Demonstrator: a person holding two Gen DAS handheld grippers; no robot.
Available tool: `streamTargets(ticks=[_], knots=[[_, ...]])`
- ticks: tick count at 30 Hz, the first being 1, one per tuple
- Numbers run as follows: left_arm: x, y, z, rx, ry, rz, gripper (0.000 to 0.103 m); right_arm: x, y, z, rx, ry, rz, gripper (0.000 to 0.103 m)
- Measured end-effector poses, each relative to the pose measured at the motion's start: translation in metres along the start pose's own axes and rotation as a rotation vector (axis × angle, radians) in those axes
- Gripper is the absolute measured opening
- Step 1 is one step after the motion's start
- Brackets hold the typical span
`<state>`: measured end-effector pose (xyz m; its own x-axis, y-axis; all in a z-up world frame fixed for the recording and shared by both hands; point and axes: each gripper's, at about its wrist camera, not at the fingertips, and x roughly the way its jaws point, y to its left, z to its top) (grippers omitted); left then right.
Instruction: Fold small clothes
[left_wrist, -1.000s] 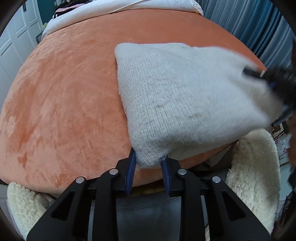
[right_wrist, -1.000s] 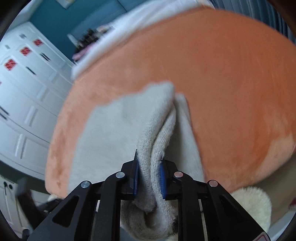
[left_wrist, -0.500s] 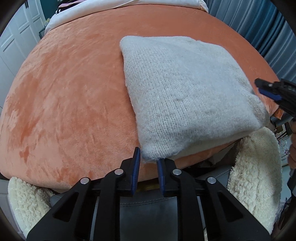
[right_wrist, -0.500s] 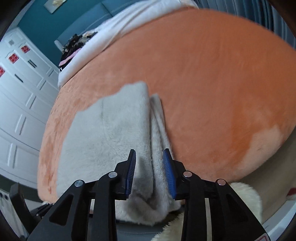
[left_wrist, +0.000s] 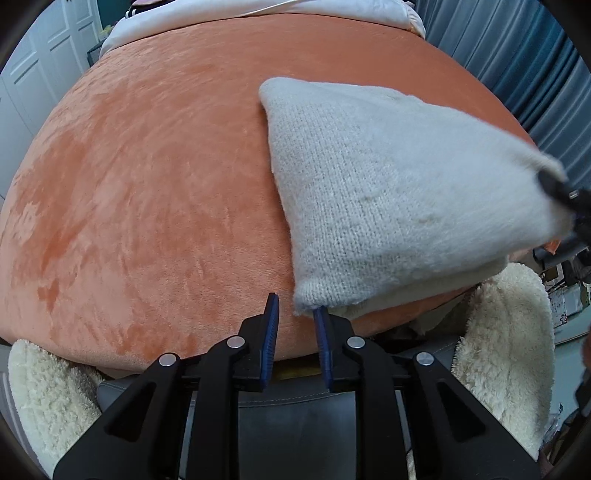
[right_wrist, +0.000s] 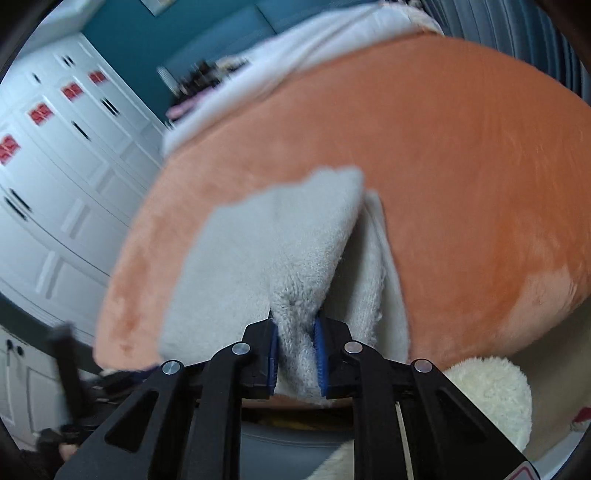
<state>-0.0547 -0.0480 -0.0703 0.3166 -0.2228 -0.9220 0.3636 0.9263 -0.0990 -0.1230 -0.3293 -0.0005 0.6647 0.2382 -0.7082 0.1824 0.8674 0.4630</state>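
Note:
A folded cream knitted garment (left_wrist: 388, 192) lies on the orange plush bed cover (left_wrist: 147, 184), near its front edge. My left gripper (left_wrist: 295, 314) is open and empty, just left of the garment's near corner, whose tip touches the right finger. My right gripper (right_wrist: 295, 328) is shut on the garment's upper layer (right_wrist: 280, 258) at its right corner and lifts it off the lower layer (right_wrist: 369, 280). The right gripper shows blurred at the right edge of the left wrist view (left_wrist: 561, 192).
A grey chair with cream fleece covers (left_wrist: 509, 332) stands in front of the bed. White pillows (left_wrist: 258, 11) lie at the far end. White wardrobes (right_wrist: 55, 184) stand on the left, blue curtains (left_wrist: 535, 74) on the right.
My right gripper, open half a second ago, has shut on the garment's upper layer again and raised that corner. My left gripper let go of the near corner and stays open beside it.

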Motion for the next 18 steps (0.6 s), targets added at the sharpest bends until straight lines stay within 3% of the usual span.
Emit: streamTargets(ticks=[2,5,6,8,9,10,11,16,17,18], knots=[[0.003,0.000,-0.001,0.005,0.006,0.005,0.019,-0.001,-0.006,0.002,0.019,0.008,0.023,0.015],[0.003,-0.003,-0.004,0.021,0.014,0.010,0.021,0.048,-0.039,-0.017,0.064,0.187,-0.106,0.019],[-0.001,-0.004,-0.005,0.036,0.007,0.013,0.021,0.054,-0.043,-0.021,0.096,0.215,-0.114,0.023],[-0.014,-0.006,-0.008,0.072,-0.026,0.020,0.027,0.039,-0.044,-0.027,0.145,0.161,-0.066,0.028],[-0.022,-0.006,-0.011,0.085,-0.051,0.023,0.031,0.028,-0.041,-0.027,0.145,0.120,-0.068,0.037],[-0.032,-0.005,-0.012,0.093,-0.081,0.022,0.039,0.020,-0.040,-0.028,0.141,0.097,-0.088,0.041],[-0.041,-0.003,-0.014,0.094,-0.103,0.019,0.041,0.015,-0.039,-0.028,0.136,0.083,-0.111,0.043],[-0.068,-0.006,0.000,0.049,-0.182,-0.020,0.050,0.029,-0.044,-0.034,0.141,0.145,-0.110,0.045],[-0.067,-0.009,0.008,0.040,-0.184,-0.031,0.050,0.035,-0.043,-0.033,0.131,0.154,-0.108,0.035],[-0.066,-0.013,0.014,0.031,-0.183,-0.037,0.049,0.039,-0.038,-0.031,0.106,0.154,-0.110,0.015]])
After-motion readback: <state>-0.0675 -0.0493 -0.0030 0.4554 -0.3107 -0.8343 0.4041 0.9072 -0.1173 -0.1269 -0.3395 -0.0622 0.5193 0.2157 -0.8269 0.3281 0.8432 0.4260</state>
